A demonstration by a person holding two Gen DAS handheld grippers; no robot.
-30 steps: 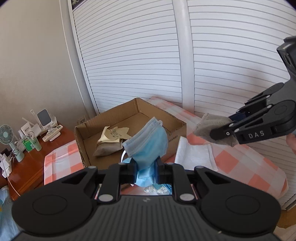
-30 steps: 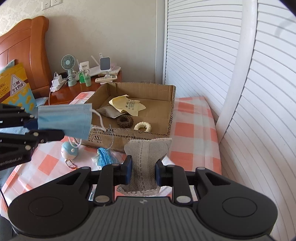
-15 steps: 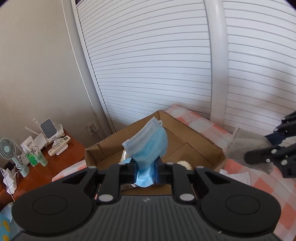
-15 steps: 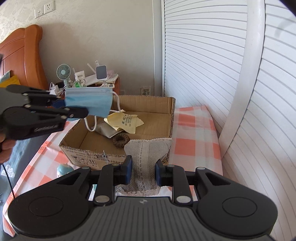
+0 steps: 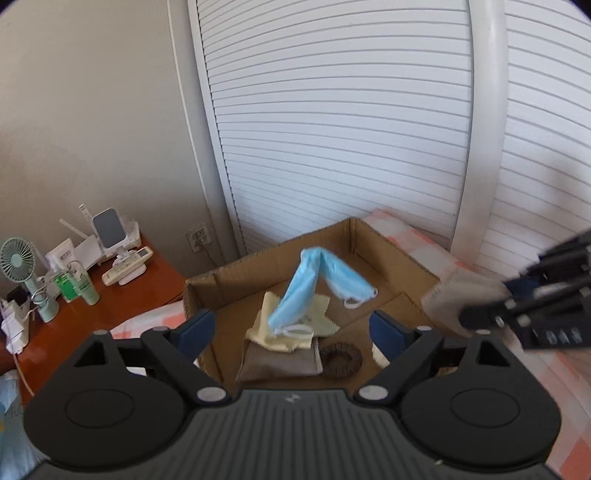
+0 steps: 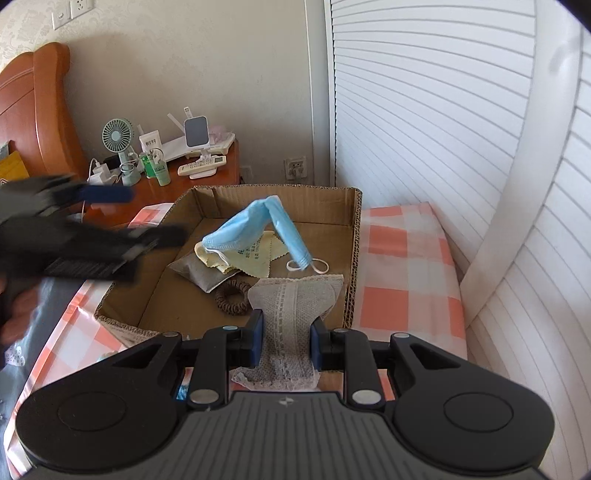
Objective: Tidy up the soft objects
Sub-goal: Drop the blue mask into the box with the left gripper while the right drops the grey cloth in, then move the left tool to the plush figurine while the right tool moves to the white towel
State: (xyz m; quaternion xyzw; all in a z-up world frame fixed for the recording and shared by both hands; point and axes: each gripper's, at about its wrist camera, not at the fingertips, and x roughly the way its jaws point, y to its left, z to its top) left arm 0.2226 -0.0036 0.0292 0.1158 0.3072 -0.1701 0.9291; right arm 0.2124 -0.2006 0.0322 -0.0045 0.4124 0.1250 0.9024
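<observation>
A: Left wrist view: the left gripper (image 5: 291, 328) has its fingers spread wide; the blue mask (image 5: 317, 288) sits folded, maybe mid-air, over the cardboard box (image 5: 391, 243).

B: And the right gripper (image 6: 286, 341)?

A: Its fingers pinch a grey lace cloth (image 6: 291, 314) above the box's near wall.

A wooden nightstand (image 6: 221, 162) stands against the wall, next to an orange-brown headboard (image 6: 33, 110), and holds a small green fan (image 6: 117, 136), a green bottle (image 6: 159, 170), a white remote (image 6: 202, 170), a grey phone on a stand (image 6: 195, 132) and a white charger (image 6: 99, 172) with its cable. White louvred doors (image 5: 351, 122) fill the wall behind, with a socket (image 6: 295, 167) low on the beige wall beside them and another socket (image 6: 70, 11) high up. An orange-and-white checked cloth (image 6: 402, 273) covers the table.
</observation>
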